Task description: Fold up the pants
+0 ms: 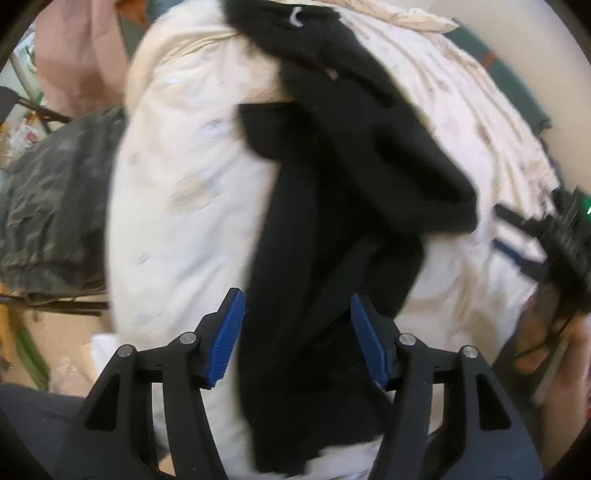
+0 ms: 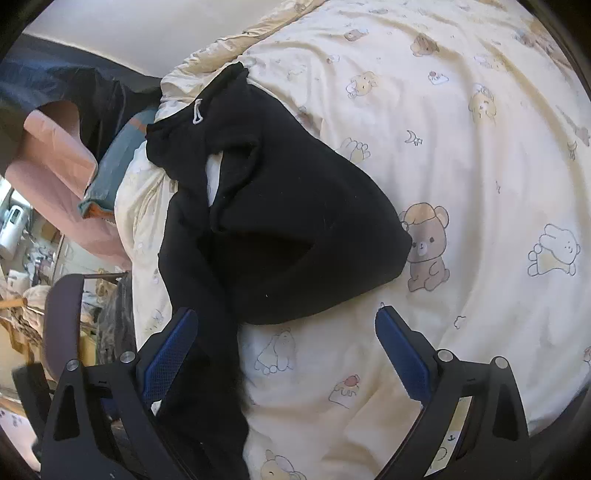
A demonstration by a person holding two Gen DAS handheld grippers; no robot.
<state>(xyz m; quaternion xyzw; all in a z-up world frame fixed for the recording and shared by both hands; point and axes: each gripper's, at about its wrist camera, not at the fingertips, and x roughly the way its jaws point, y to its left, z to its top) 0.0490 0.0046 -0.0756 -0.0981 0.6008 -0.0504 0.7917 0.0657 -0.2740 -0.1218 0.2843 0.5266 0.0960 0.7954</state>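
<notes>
Black pants lie crumpled on a cream duvet printed with bears. The waistband with its white drawstring tip is at the far end. One leg runs toward me and passes between the blue pads of my left gripper. Its jaws stand apart, and the pads do not squeeze the cloth. In the right wrist view the pants are bunched in a heap, with a leg trailing down past the left finger. My right gripper is wide open over bare duvet.
A pink pillow and a teal cushion sit at the bed's far left. Camouflage cloth lies off the bed's left edge above a cluttered floor. A person's hand shows at the right edge.
</notes>
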